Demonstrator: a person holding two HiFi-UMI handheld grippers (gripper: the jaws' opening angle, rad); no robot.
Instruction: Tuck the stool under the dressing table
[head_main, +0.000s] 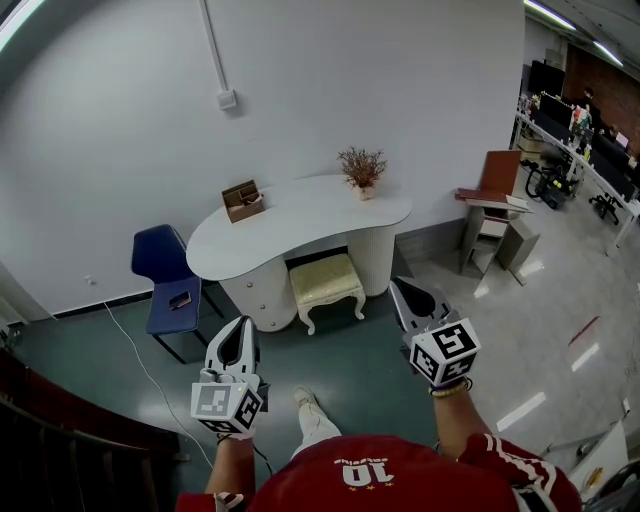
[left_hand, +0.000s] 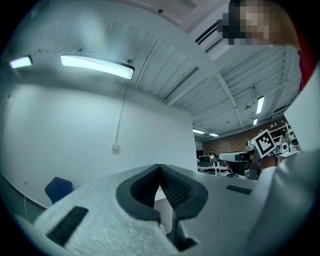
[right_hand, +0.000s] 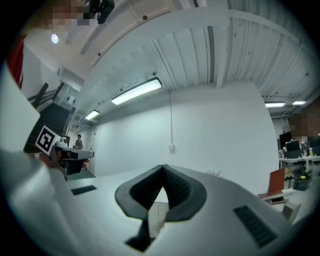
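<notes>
In the head view a cream upholstered stool with white carved legs stands at the front of the white curved dressing table, its far part beneath the table's top. My left gripper is held in the air short of the stool, down and to its left, shut with nothing in it. My right gripper hovers to the stool's right, also shut and empty. In both gripper views the jaws meet at their tips, left gripper and right gripper, pointing level toward the white wall.
A blue chair with a small item on its seat stands left of the table. A brown box and a dried plant sit on the tabletop. A small side table with a reddish chair is at the right. My shoe is on the green floor.
</notes>
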